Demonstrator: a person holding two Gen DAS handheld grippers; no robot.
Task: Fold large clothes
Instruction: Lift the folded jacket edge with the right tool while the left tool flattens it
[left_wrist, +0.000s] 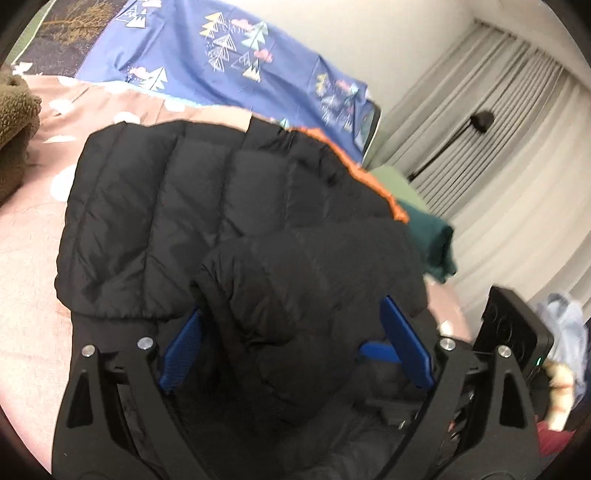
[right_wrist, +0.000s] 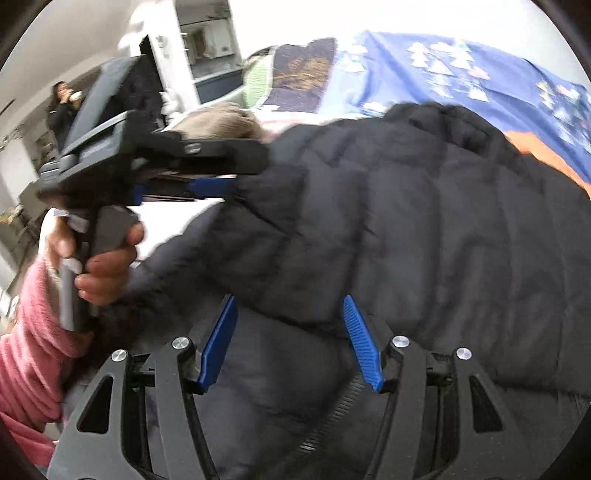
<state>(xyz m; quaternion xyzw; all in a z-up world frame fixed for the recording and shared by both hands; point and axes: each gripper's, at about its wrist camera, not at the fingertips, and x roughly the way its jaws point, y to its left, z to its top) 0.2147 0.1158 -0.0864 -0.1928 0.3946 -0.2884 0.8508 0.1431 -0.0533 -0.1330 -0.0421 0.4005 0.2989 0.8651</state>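
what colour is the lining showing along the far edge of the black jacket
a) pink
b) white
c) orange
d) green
c: a strip of orange lining shows along the far edge of the black jacket on the bed, and it is also seen at the jacket's right edge in the right wrist view.

A home bedroom: a bed (left_wrist: 29, 280) with a pink sheet, a blue tree-print duvet (left_wrist: 221, 55) behind it, and grey curtains (left_wrist: 498, 155) beside the bed.
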